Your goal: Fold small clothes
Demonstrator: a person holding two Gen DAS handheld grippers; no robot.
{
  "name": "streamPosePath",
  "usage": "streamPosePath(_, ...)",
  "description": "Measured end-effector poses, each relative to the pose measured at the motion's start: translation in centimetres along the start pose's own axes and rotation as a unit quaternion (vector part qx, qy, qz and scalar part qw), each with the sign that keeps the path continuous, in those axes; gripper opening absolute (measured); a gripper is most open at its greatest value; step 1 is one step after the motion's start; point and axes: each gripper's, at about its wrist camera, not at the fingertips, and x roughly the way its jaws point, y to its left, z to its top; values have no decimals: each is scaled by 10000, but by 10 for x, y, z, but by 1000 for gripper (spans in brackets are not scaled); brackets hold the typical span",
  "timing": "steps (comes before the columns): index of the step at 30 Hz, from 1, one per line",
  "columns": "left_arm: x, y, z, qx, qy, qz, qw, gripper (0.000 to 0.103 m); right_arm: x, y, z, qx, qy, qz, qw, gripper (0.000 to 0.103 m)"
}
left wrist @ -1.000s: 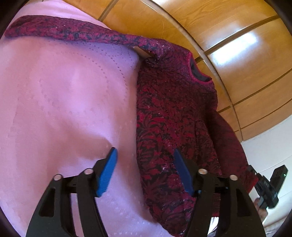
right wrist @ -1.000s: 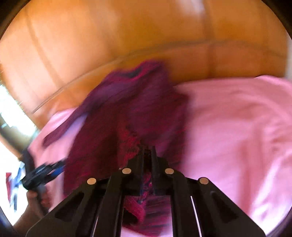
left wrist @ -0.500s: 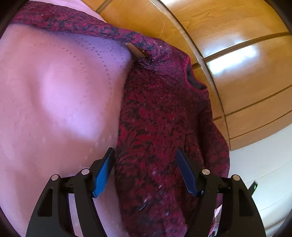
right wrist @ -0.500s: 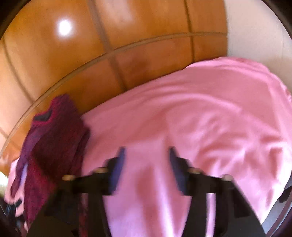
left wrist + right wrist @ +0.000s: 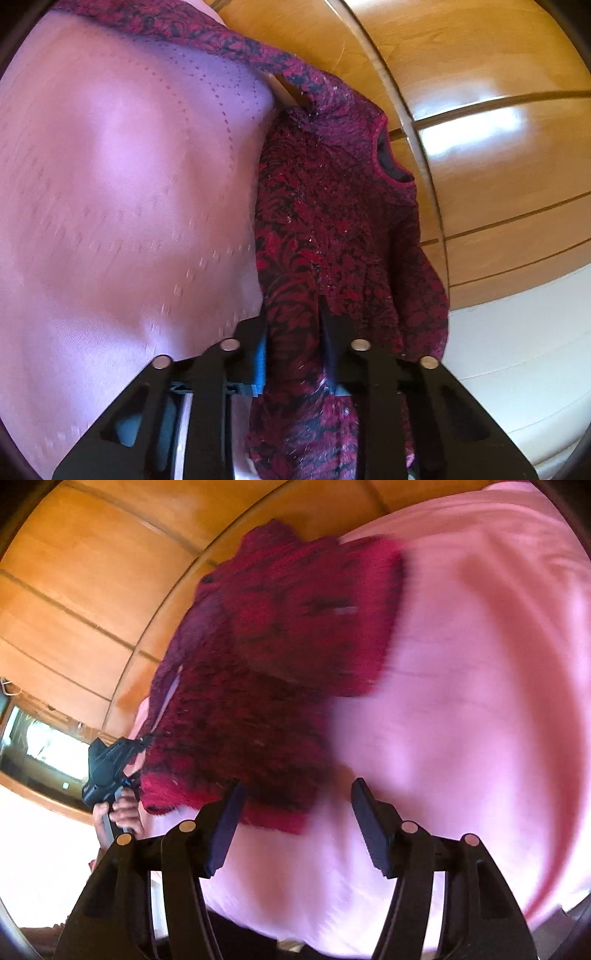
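The red-and-black patterned garment (image 5: 332, 221) lies on a pink bedspread (image 5: 122, 206), along the edge nearest a wooden panelled wall (image 5: 480, 110). In the left wrist view its dark-lined neckline points toward the wall, one sleeve stretches away across the top of the bedspread, and the other hangs over the edge beside a cream surface (image 5: 517, 362). The left gripper (image 5: 293, 354) has just been closing, and its blue pads are now pinched on a fold of fabric at the garment's lower part; cloth bunches between and below the jaws.

In the right wrist view, which is motion-blurred, the garment (image 5: 258, 672) has one part folded over its body. The right gripper (image 5: 295, 823) has just been opening; its jaws stand apart, empty, above the bedspread (image 5: 461, 701) just beside the garment's near hem. The left finger overlaps the hem in the picture; contact cannot be judged. At left, a hand (image 5: 118, 812) holds the other gripper at the garment's edge, before a bright window (image 5: 51, 746).
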Motion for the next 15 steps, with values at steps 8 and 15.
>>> streamPosePath(8,-40,-48,-3,654,-171,374,9970,12,-10,25,34,-545,-303,-507,9968,15)
streamPosePath(15,-75,-75,-32,1431,174,845,9859,12,-83,23,15,-1115,-509,-767,9895,13)
